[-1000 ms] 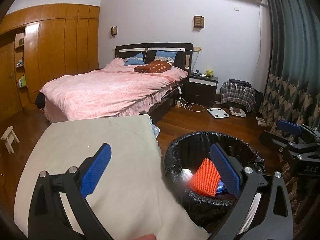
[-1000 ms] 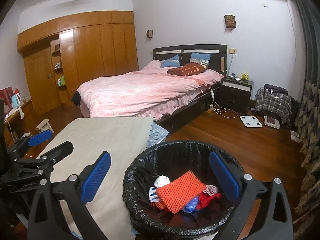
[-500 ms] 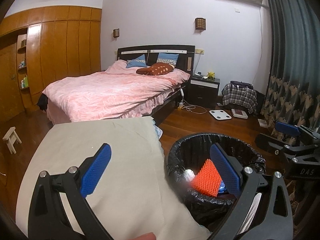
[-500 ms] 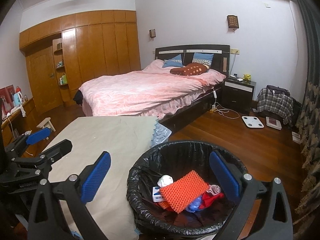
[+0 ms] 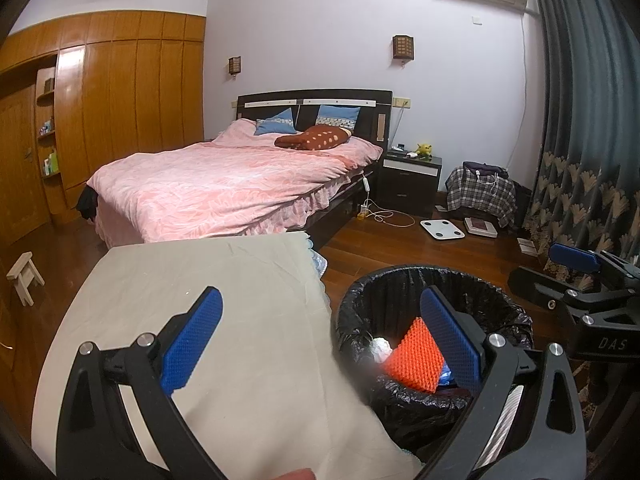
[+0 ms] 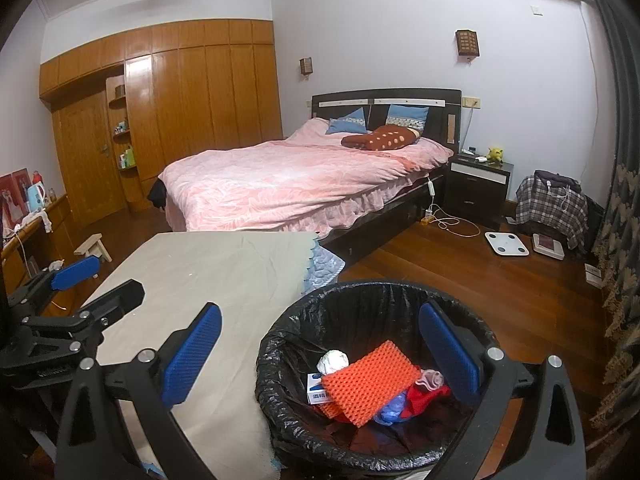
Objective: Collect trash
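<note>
A bin lined with a black bag (image 6: 288,344) (image 5: 352,320) stands on the floor beside the cloth-covered table (image 6: 224,264) (image 5: 224,280). Inside lie an orange foam sheet (image 6: 370,382) (image 5: 414,360), a crumpled white wad (image 6: 334,360), a small white box (image 6: 316,390) and red and blue scraps. My left gripper (image 5: 320,340) is open and empty, over the table's right edge and the bin's rim. My right gripper (image 6: 320,356) is open and empty above the bin. Each gripper also shows in the other's view: the right gripper (image 5: 576,264) and the left gripper (image 6: 76,272).
A bed with a pink cover (image 6: 288,176) fills the middle of the room. A dark nightstand (image 6: 478,186), a white scale (image 6: 506,243), cables and a plaid-covered seat (image 6: 550,204) lie on the wood floor at right. A small stool (image 6: 94,246) and wooden wardrobes (image 6: 180,112) are at left.
Both views have drifted slightly back and up from the bin. Both grippers stay open, and the trash in the bin has not moved.
</note>
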Motion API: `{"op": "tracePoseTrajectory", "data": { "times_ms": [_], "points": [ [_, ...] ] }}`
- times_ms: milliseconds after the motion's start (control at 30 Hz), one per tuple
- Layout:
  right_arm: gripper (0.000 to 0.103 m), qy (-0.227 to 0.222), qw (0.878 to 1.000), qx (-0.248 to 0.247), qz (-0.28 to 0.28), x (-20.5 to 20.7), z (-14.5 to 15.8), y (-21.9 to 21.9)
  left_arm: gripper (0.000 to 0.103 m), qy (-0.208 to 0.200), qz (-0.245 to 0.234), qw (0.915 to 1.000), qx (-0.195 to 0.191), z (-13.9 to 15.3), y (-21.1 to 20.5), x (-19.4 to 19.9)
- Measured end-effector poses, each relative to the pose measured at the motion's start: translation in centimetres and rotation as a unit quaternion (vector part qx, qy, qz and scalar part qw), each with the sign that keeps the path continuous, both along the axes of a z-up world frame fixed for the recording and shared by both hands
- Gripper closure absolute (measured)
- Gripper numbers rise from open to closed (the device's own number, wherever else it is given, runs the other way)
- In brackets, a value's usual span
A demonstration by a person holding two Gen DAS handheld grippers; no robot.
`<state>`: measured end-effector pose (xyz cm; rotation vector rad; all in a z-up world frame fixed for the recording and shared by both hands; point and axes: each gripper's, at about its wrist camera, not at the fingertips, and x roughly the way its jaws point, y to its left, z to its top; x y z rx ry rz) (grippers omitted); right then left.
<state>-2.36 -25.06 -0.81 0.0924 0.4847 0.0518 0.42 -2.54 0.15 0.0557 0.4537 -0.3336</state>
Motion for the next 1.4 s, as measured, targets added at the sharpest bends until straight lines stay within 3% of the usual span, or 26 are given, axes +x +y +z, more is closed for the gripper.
{"op": "tracePoseTrajectory", "data": {
  "times_ms": [1400],
  "points": [
    [0.006, 0.0, 1.0, 0.0, 0.0, 0.04, -0.01, 0.07, 0.007, 0.004, 0.002, 1.0, 0.001, -0.37, 0.8, 0.0]
  ]
}}
